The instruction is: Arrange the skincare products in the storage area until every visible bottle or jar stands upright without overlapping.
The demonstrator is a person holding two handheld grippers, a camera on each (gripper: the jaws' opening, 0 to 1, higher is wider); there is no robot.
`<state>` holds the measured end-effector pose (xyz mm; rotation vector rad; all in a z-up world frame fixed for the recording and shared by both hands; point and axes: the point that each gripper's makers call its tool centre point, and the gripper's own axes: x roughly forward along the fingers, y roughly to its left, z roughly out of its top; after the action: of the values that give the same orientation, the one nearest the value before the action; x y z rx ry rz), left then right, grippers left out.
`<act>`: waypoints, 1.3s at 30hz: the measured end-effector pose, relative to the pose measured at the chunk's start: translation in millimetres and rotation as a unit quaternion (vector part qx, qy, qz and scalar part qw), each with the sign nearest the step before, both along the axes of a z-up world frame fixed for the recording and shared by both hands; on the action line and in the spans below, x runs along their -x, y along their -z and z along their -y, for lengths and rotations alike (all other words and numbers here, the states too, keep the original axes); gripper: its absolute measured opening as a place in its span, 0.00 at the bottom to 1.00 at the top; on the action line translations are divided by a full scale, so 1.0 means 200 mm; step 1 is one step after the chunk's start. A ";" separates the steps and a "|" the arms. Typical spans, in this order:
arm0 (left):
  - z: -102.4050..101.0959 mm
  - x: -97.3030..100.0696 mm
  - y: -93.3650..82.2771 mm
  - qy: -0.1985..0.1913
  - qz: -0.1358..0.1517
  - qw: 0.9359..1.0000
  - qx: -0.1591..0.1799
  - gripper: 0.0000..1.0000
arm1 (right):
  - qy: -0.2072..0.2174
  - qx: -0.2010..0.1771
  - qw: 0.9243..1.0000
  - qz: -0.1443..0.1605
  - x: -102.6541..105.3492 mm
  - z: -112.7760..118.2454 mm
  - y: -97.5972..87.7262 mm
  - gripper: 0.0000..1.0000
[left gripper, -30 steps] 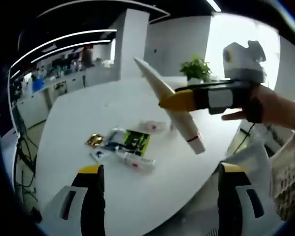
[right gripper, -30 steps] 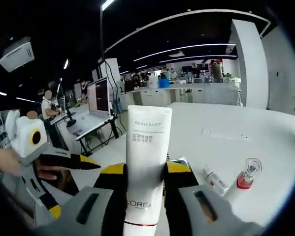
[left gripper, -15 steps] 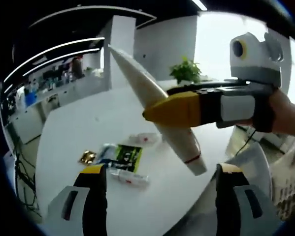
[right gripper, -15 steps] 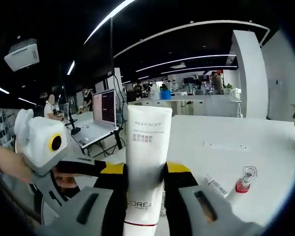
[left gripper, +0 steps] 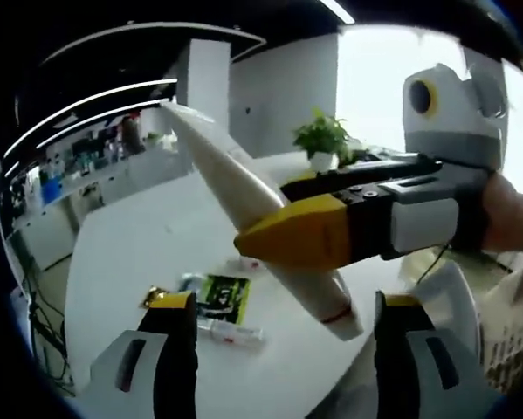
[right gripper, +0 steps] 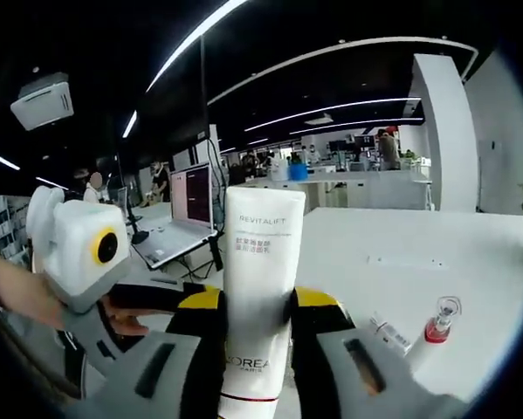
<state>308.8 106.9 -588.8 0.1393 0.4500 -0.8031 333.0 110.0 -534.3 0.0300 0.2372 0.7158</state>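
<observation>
We are holding the white squeeze tube printed REVITALIFT and L'OREAL in the right gripper, whose yellow-tipped jaws are clamping the tube's lower half on both sides. In the left gripper view the same tube is slanting in the air above the round white table, with the right gripper closed around its middle. The left gripper is hanging with its jaws spread wide and nothing between them.

Lying flat on the table below the tube are a green-and-black sachet, a small gold foil packet beside it, and a small white tube with red print just in front of the sachet. In the right gripper view, a clear little bottle with red liquid is standing on the table to the right of the held tube, a small white tube lying near it.
</observation>
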 end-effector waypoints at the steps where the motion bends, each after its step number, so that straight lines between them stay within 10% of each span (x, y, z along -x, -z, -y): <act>1: 0.00 -0.01 -0.01 -0.001 0.003 1.000 0.004 0.80 | 0.000 -0.001 1.000 0.001 0.00 0.00 -0.01 0.27; 18: 0.08 -0.06 -0.06 -0.001 0.032 0.999 0.028 0.65 | 0.011 -0.025 0.999 0.030 0.02 0.04 -0.08 0.27; 28: 0.11 -0.02 -0.02 0.042 0.026 0.999 0.006 0.22 | 0.013 -0.041 0.999 0.017 0.09 0.08 -0.05 0.28; 39: 0.17 0.00 0.01 0.063 0.034 0.997 0.003 0.20 | 0.006 -0.048 0.999 0.016 0.10 0.12 -0.03 0.31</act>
<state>309.3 73.5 -590.4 0.1901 0.3770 -0.9215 312.7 85.7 -528.0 0.1111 0.1715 0.7140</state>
